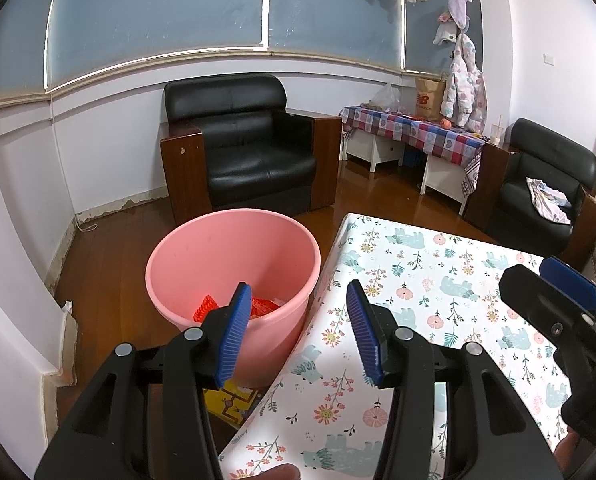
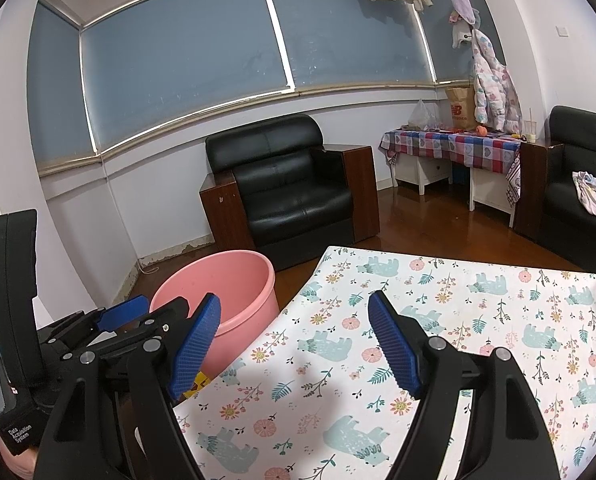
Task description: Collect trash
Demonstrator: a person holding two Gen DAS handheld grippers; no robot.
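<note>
Left wrist: pink bucket (image 1: 233, 248) beside table (image 1: 438, 280), red trash (image 1: 257, 306) inside

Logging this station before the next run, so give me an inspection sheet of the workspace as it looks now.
Surface: table with bear-and-flower cloth, no loose items seen on it.
Job's things: pink bin on the floor at the table's left edge, red items inside.
Clutter: yellow printed item on the floor by the bin.
Grippers: left gripper open, empty; right gripper open, empty.
Cables: thin white cord on the floor along the wall.
Surroundings: black armchair, checked-cloth side table, hanging jacket.
</note>
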